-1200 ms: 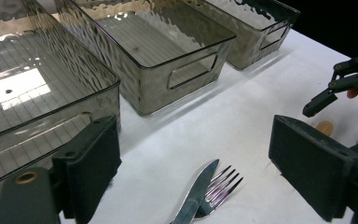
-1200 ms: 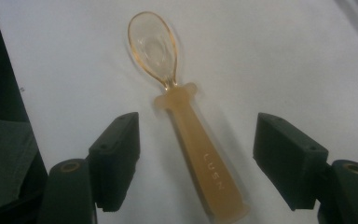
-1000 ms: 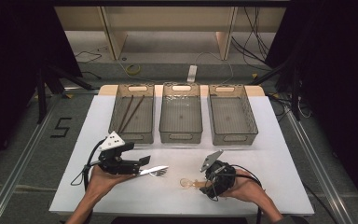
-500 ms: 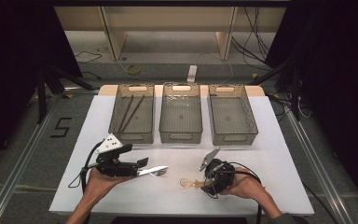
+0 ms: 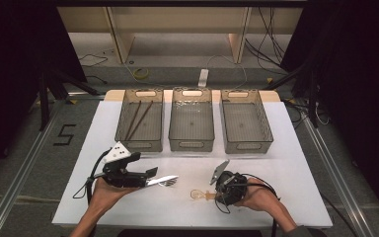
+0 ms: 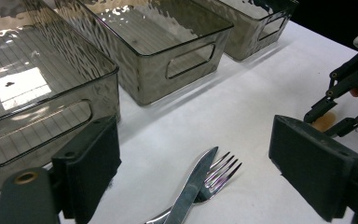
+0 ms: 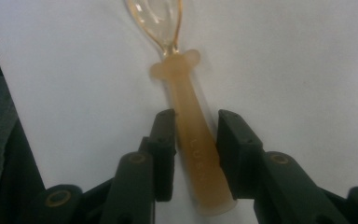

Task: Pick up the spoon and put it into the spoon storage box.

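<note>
An amber translucent spoon point(image 5: 200, 195) lies on the white table, bowl to the left. My right gripper point(image 5: 216, 194) points left at it. In the right gripper view the spoon's handle point(image 7: 193, 140) lies between the two pads point(image 7: 235, 140). My right gripper point(image 7: 196, 126) has just been closing its jaws; the pads stand close on either side with a thin gap, still open. My left gripper point(image 5: 150, 175) rests on the table, open wide. A steel knife point(image 6: 193, 186) crossed over a fork point(image 6: 221, 172) lies just ahead of my left gripper point(image 6: 200, 158).
Three smoky clear bins stand in a row at the back: the left bin point(image 5: 139, 145) holds two brown chopsticks point(image 5: 133, 120); the middle bin point(image 5: 191, 144) and right bin point(image 5: 246, 146) look bare inside. The table's front edge is just below both hands.
</note>
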The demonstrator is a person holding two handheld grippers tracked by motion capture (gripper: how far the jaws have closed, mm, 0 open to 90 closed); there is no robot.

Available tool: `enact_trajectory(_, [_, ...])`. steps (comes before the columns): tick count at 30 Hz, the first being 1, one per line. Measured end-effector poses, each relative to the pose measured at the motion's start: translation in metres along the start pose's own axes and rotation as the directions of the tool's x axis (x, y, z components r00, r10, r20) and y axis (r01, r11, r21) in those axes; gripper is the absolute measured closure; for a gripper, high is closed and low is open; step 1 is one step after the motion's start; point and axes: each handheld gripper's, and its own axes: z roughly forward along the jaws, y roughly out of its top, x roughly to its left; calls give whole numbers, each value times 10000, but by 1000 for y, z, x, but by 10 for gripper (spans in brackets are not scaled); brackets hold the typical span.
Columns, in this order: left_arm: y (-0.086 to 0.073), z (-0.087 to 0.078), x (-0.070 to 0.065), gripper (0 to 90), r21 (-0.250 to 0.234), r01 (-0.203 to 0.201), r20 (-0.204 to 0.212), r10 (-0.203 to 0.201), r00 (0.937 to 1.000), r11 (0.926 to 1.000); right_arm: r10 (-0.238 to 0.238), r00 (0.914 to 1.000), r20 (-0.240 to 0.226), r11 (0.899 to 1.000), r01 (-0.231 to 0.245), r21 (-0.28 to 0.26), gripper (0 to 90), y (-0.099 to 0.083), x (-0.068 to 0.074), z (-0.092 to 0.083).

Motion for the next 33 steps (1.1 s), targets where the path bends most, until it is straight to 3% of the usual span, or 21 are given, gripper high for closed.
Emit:
enact_trajectory(4, [0, -1, -1, 157, -19, -101, -32, 101, 9999, 9999, 67, 9999, -115, 9999, -66, 109, 751, 1, 3, -1])
enact_trajectory(6, [0, -1, -1, 157, -22, -86, -56, 86, 9999, 10000, -265, 9996, -38, 9996, 265, 12, 757, 0, 2, 0])
enact_trajectory(12, [0, -1, -1, 157, -15, -70, -63, 70, 10000, 10000, -391, 9992, -7, 9992, 391, 3, 761, 0, 1, -2])
enact_trajectory(15, [0, 0, 0, 157, 2, -91, -54, 91, 9999, 10000, -273, 9996, 108, 9996, 274, -112, 762, 0, -1, -5])
enact_trajectory(16, [0, 0, 0, 157, -1, -76, -49, 76, 10000, 10000, -26, 10000, 94, 9998, 28, -175, 762, 1, 0, -8])
enact_trajectory(19, [0, 0, -1, 157, 48, -70, -42, 70, 10000, 10000, -77, 9995, 298, 9987, 92, -495, 762, 1, -5, -13])
enact_trajectory(25, [0, 0, 1, 157, -43, -7, -35, 7, 10000, 10000, 411, 9976, 563, 9956, -361, -869, 761, 4, -14, -17])
enact_trajectory(33, [0, -1, 1, 157, -67, 18, -108, -18, 9999, 10000, 687, 9947, 771, 9886, -574, -1394, 761, 9, -24, -26])
